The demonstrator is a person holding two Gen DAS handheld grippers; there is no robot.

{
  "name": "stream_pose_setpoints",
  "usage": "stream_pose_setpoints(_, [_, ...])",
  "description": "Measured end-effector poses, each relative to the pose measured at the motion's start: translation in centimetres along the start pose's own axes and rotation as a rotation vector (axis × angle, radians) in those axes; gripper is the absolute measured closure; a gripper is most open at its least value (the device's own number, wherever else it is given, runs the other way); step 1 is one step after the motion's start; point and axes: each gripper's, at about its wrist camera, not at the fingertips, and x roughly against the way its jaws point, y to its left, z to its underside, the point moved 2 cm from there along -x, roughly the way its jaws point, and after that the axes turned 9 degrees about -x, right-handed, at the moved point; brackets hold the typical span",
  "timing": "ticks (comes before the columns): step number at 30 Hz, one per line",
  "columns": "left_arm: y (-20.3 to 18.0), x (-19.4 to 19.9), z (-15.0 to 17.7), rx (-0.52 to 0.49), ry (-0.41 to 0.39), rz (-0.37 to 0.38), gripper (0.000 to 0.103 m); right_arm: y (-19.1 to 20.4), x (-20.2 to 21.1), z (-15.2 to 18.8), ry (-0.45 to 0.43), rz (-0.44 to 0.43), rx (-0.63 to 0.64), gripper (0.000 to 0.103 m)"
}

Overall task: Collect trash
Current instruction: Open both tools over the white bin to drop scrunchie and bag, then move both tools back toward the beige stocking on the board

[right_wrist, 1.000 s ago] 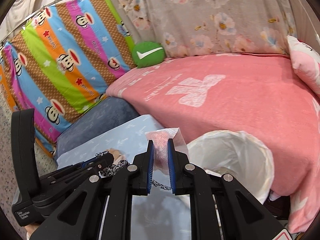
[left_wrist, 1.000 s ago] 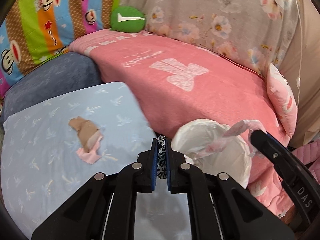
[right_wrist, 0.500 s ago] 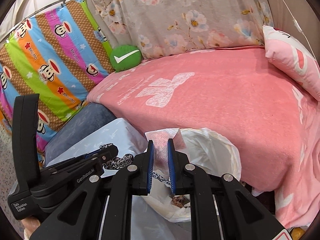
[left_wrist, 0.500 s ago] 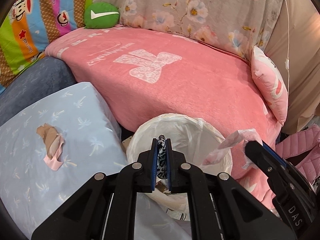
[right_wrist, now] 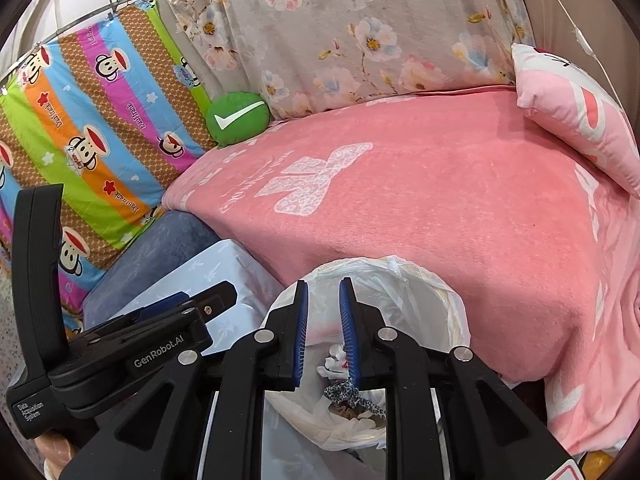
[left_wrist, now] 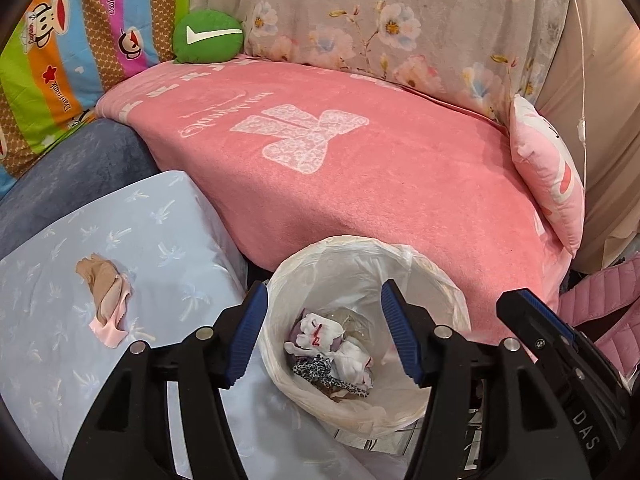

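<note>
The left gripper (left_wrist: 322, 336) stands spread wide over the mouth of the bin (left_wrist: 436, 280), its jaws having just been opening, and nothing is between them now. The right gripper (right_wrist: 323, 334) has its jaws a little apart, also just opening, with no thing pinched between the blue pads (right_wrist: 301, 336); a bit of leopard-print strip (right_wrist: 352, 394) shows just below the right-hand pad, though whether it touches the pad I cannot tell. The bin is lined with a thin white plastic bag (left_wrist: 348, 252) folded over its rim, and it sits against the edge of the pink blanket (left_wrist: 360, 184). Down in the bag lie crumpled white tissues (left_wrist: 324, 330) with a red mark, the leopard-print strip (left_wrist: 320, 372) and some clear film. Both grippers point downward at a slant into the bin, side by side, the right one's fingers showing at the right edge of the left camera's view. On the pale blue cloth (left_wrist: 168, 236) to the left of the bin, well apart from either tool, lies a tan and pink scrap (left_wrist: 106, 300) not yet collected. A green round cushion (left_wrist: 208, 36) rests at the back, and a pink pillow (left_wrist: 548, 184) leans at the far right end of the blanket.
</note>
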Motion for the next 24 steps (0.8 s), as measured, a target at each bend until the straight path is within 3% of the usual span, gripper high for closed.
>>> stream_pose_setpoints(6, [0.9, 0.0, 0.6, 0.016, 0.008, -0.019, 0.046, 0.6, -0.1, 0.4, 0.004, -0.004, 0.010, 0.080])
stream_pose_setpoints(24, [4.1, 0.8, 3.2, 0.068, 0.023, -0.056, 0.046, 3.1, -1.2, 3.0, 0.069, -0.015, 0.068, 0.080])
